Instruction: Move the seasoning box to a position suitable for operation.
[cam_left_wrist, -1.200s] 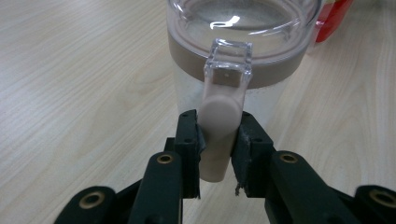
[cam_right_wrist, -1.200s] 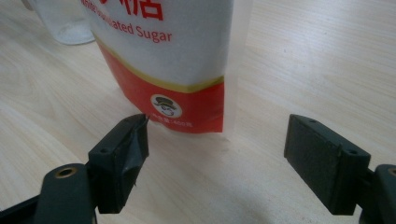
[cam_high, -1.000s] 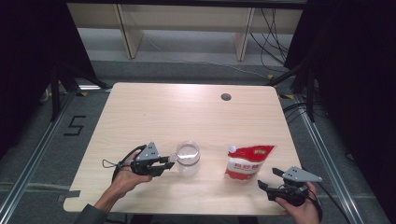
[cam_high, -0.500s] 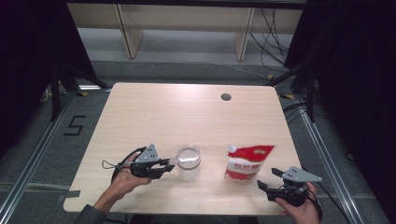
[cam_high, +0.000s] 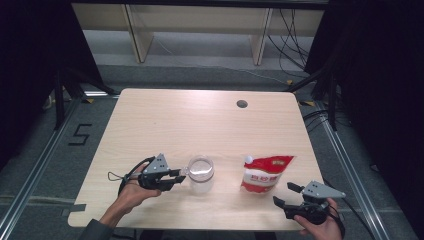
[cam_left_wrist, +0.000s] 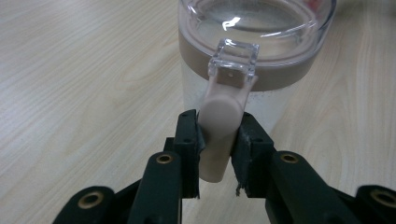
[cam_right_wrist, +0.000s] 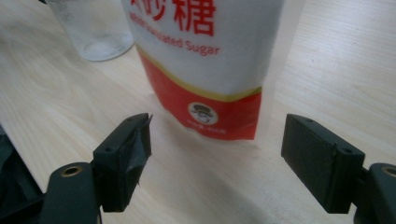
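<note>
A clear plastic jar (cam_high: 201, 172) with a tan-rimmed lid (cam_left_wrist: 257, 32) stands on the table near the front. My left gripper (cam_high: 181, 175) reaches it from the left and is shut on the lid's tan tab (cam_left_wrist: 223, 121), which sits pinched between the jaws of the left gripper (cam_left_wrist: 218, 140). A red and white sugar bag (cam_high: 265, 172) lies to the right of the jar. My right gripper (cam_high: 284, 193) is open just short of the bottom edge of the sugar bag (cam_right_wrist: 210, 60). Its jaws have just been closing a little, with nothing between them.
The light wooden table (cam_high: 200, 120) has a round cable hole (cam_high: 242, 104) near its far right edge. Wooden shelf legs (cam_high: 137, 35) and cables lie on the floor behind it. The jar (cam_right_wrist: 93, 28) stands beyond the bag in the right gripper view.
</note>
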